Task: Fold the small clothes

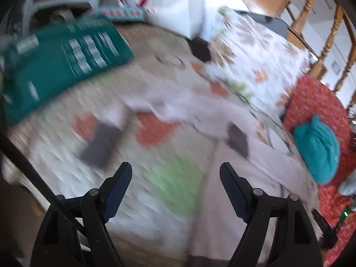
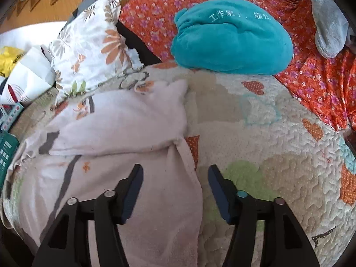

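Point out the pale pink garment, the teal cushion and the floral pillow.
pale pink garment [image 2: 124, 120], right wrist view, on its folded upper panel.
teal cushion [image 2: 233, 44], right wrist view, on the middle of its plush front.
floral pillow [image 2: 93, 44], right wrist view, on the middle of its printed face.

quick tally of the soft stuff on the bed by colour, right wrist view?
Pale pink: 1, garment
Teal: 1, cushion
White floral: 1, pillow
Orange floral: 1, sheet
Grey: 1, fleece cloth
Patchwork: 1, quilt
Total: 6
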The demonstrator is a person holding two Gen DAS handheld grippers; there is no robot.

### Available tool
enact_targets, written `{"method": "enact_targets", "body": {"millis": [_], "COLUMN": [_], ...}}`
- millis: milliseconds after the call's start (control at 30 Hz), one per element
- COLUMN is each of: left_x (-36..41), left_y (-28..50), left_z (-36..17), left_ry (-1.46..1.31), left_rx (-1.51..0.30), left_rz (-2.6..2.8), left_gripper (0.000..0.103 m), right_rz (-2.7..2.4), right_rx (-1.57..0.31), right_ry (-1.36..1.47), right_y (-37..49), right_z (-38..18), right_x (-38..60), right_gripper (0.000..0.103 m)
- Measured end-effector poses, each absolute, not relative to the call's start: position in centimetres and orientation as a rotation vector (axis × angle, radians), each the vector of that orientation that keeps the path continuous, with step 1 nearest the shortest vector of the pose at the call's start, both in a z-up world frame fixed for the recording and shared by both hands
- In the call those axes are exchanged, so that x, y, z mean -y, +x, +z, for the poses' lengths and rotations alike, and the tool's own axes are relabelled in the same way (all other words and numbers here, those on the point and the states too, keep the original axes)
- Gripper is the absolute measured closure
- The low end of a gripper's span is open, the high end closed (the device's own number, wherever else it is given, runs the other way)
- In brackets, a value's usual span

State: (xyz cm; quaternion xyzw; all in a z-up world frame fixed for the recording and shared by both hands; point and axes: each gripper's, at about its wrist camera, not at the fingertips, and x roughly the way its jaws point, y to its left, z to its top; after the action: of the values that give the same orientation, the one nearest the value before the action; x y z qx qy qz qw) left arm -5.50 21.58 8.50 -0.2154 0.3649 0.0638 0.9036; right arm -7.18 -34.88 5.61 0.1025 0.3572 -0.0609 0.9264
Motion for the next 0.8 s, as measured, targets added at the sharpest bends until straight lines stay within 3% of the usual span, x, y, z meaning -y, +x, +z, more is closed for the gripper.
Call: {"method": "enact_targets", "body": {"millis": [233,467,533,567,600,633,800], "left_x": [-26.6,-25.5,-26.0,-26.3,-26.9,-27.9,-31.5], "left_y": [-1.1,1.3,2.3,2.7,2.8,2.8,2.4], "left_z": [7.4,3.8,2.3,1.9,2.1,2.9,10.2], "left_ry": [-0.291,-0.174,-0.160,-0.150,-0.131,-0.178,-0.343], "left_rx": [-0.834,-0.954,-1.050,-1.084,-1.087,-1.082,-0.990], "left_rz": [0.319,0.271,0.275,0.281,0.298,0.273,0.261], "left_gripper": [0.017,0.018,0.044,0.076,0.087,0.093,0.093], "right_rz": [-0.067,-0.112,-0.113,-0.116,-0.119,-0.119,-0.106], "right_rx": [-0.793,-0.823,-0.841,-0.844,-0.845,-0.843,-0.847], "right_ry": [0.339,0.355,0.371,0.371,0.366,0.357,0.358], "right_y": [-6.8,-6.6,-6.2,-6.1,-6.1,-6.0,-5.7], "right_z": [4.4,3.3,2.7,2.6,2.5,2.5,2.5], "right_x": [35.9,36.5,36.6,36.6,36.6,36.5,36.4], "right_gripper": [0.036,0.036,0.036,0.036,0.036,0.036,0.036]}}
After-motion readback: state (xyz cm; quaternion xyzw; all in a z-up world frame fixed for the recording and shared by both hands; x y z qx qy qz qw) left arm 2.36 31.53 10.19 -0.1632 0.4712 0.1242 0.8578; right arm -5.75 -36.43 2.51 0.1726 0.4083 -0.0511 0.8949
